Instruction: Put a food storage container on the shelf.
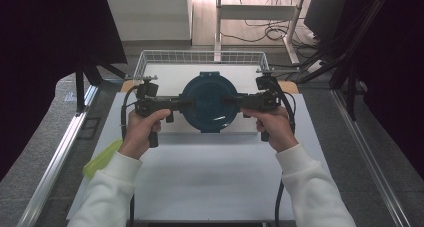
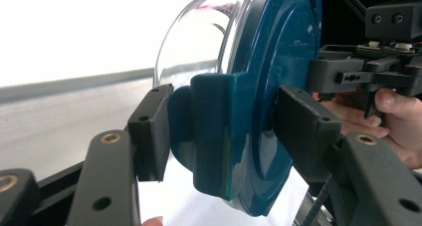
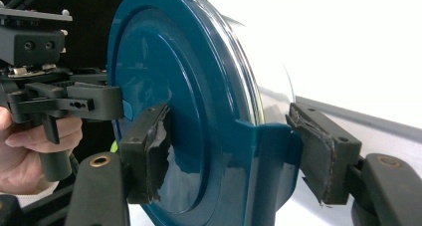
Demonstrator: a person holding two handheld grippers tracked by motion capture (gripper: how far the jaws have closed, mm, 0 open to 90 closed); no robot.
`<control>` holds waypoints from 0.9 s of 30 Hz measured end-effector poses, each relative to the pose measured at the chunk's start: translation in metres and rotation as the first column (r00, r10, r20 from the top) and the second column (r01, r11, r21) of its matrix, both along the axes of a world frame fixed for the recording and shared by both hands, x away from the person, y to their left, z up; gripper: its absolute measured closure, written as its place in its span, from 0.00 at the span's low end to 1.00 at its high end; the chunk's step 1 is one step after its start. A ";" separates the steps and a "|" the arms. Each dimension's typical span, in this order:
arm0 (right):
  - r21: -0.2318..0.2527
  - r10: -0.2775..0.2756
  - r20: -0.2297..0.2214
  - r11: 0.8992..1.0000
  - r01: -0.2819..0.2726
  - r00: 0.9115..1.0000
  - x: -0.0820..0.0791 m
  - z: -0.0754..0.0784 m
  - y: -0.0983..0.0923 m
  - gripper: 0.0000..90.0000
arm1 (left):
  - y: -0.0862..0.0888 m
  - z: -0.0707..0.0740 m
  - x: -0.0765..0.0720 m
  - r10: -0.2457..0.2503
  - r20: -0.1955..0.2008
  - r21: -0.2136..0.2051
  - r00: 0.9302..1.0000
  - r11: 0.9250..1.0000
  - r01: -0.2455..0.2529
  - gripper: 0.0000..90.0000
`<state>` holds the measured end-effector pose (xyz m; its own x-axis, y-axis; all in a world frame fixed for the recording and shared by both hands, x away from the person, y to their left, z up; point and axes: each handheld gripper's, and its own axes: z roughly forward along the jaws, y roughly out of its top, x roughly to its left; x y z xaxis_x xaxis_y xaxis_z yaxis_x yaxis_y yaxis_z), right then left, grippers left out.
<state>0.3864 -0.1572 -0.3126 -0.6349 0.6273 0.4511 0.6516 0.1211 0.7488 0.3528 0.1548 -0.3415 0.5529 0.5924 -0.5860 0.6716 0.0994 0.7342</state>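
Note:
A round container with a dark teal lid [image 1: 209, 94] and a clear body is held between both grippers, over the white board in front of the wire basket. My left gripper [image 1: 186, 104] clamps its left rim. In the left gripper view the pads [image 2: 149, 131] press on the teal side clasp [image 2: 214, 131] and the lid face. My right gripper [image 1: 227, 101] clamps the opposite rim. In the right gripper view one pad [image 3: 149, 151] lies on the lid [image 3: 164, 61] and the other against the clasp [image 3: 268, 156]. Whether the container touches the board I cannot tell.
A white wire basket [image 1: 200, 57] stands just behind the container. A white board [image 1: 210, 172] covers the table. A light green object [image 1: 102, 159] lies at its left edge under the left sleeve. Metal rails [image 1: 60, 152] run along both sides, with dark curtains beyond.

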 end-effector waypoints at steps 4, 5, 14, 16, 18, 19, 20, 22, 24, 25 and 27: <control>0.005 0.000 0.001 1.000 0.000 1.000 0.005 0.006 0.000 0.39 | 0.001 0.008 0.005 -0.004 0.005 0.007 1.000 1.000 0.004 0.47; 0.006 0.002 0.000 1.000 -0.002 1.000 0.007 0.009 0.001 0.39 | 0.002 0.009 0.006 -0.003 0.007 0.009 1.000 1.000 0.003 0.47; 0.012 0.010 -0.005 1.000 -0.009 1.000 0.020 0.019 0.004 0.39 | 0.005 0.020 0.018 0.009 0.014 0.001 1.000 1.000 -0.009 0.47; 0.007 0.012 -0.006 1.000 -0.012 1.000 0.022 0.020 0.005 0.39 | 0.006 0.020 0.021 0.008 0.012 -0.002 1.000 1.000 -0.008 0.47; 0.008 0.010 -0.010 1.000 -0.010 1.000 0.025 0.021 0.005 0.39 | 0.007 0.022 0.024 0.011 0.013 -0.002 1.000 1.000 -0.011 0.47; 0.013 0.008 -0.016 1.000 -0.007 1.000 0.027 0.021 0.006 0.39 | 0.007 0.023 0.026 0.013 0.017 -0.001 1.000 1.000 -0.013 0.47; 0.015 0.007 -0.017 1.000 -0.006 1.000 0.029 0.022 0.006 0.39 | 0.008 0.024 0.027 0.012 0.018 0.001 1.000 1.000 -0.012 0.47; 0.017 0.007 -0.020 1.000 -0.007 1.000 0.032 0.023 0.006 0.39 | 0.008 0.025 0.031 0.015 0.013 -0.003 1.000 1.000 -0.015 0.47; 0.019 0.004 -0.022 1.000 -0.004 1.000 0.036 0.024 0.006 0.39 | 0.008 0.026 0.036 0.014 0.009 -0.005 1.000 1.000 -0.014 0.47; 0.020 0.002 -0.024 1.000 -0.002 1.000 0.038 0.024 0.006 0.39 | 0.008 0.027 0.038 0.013 0.007 -0.005 1.000 1.000 -0.013 0.47; 0.027 0.000 -0.024 1.000 0.001 1.000 0.041 0.024 0.006 0.39 | 0.007 0.028 0.042 0.014 0.005 -0.001 1.000 1.000 -0.014 0.47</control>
